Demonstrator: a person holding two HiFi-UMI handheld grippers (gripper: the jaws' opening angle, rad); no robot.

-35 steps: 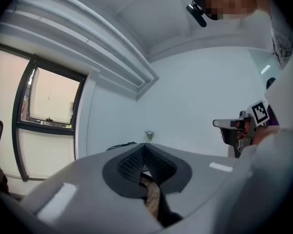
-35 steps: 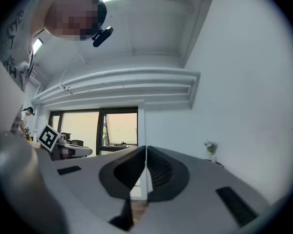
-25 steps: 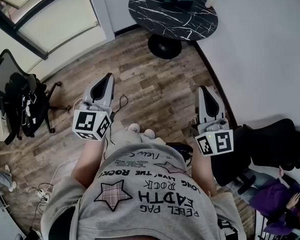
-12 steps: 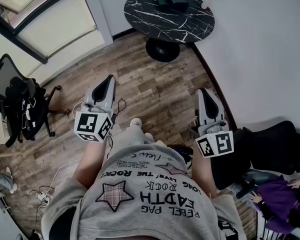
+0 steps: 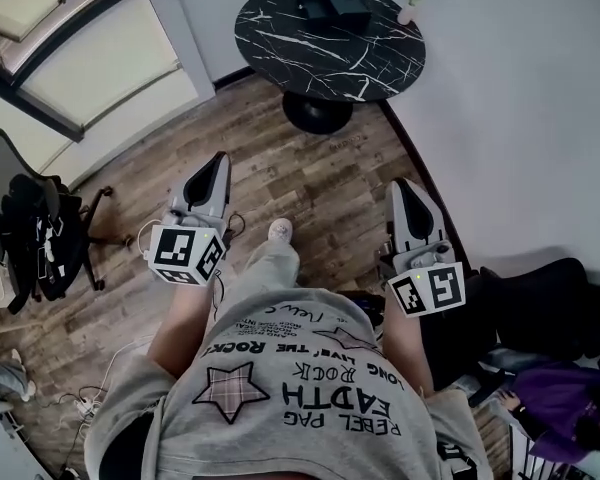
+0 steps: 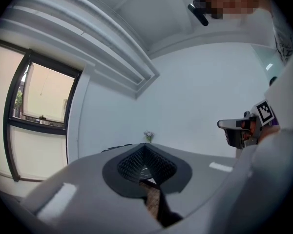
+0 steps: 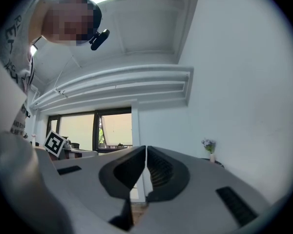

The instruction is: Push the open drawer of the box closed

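Box (image 5: 332, 0): sitting small and dark on the round table (image 5: 310, 48), well apart from both grippers. Holding left gripper (image 5: 217, 163) and right gripper (image 5: 400, 190) with jaws together and empty, pointing forward. Probably best: stepping closer, then pressing the drawer front squarely. Drawer contents: too small for telling.

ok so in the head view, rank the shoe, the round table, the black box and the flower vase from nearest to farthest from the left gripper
From the left gripper:
1. shoe, on the floor just to its right.
2. round table, ahead and to the right.
3. black box, on that table's far part.
4. flower vase, at the table's far right edge.
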